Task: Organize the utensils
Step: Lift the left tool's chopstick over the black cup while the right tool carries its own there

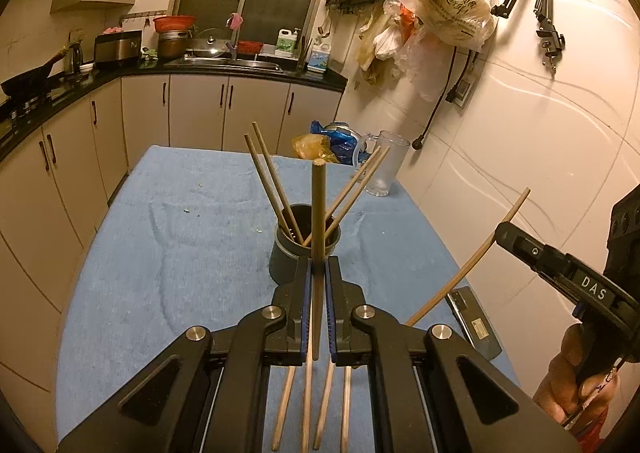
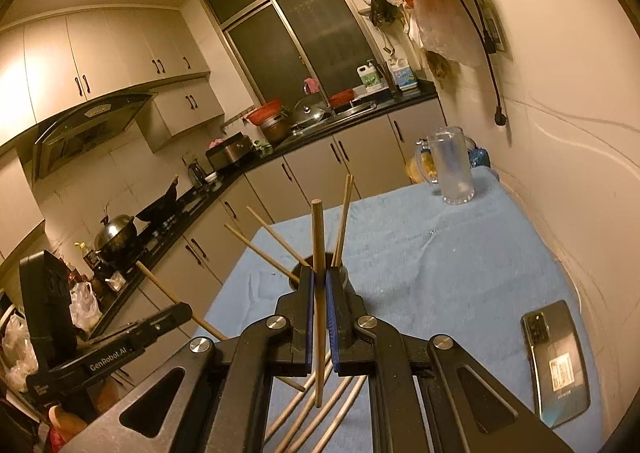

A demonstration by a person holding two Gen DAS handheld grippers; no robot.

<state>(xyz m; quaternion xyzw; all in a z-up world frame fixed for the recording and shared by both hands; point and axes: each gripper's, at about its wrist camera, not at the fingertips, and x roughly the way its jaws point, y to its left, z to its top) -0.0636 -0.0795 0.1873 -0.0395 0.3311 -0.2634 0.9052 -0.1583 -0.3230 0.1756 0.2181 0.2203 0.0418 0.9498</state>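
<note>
Left wrist view: left gripper [image 1: 319, 265] closed narrow on one chopstick [image 1: 318, 213], held nearly upright between the blue pads, just in front of the dark cup [image 1: 286, 257]. In the cup, four chopsticks [image 1: 272, 181], leaning outward, two to each side. More loose chopsticks [image 1: 308, 405] flat on the blue cloth [image 1: 160, 233] under the jaws. At right, right gripper [image 1: 505, 231] clamped on a second chopstick [image 1: 472, 257].

Right wrist view: right gripper [image 2: 319, 277] pinched tight on its second chopstick [image 2: 318, 253], upright before the dark cup [image 2: 343, 273]. Phone [image 2: 556, 361] flat on the cloth; glass mug [image 2: 450, 165] at the far end.
</note>
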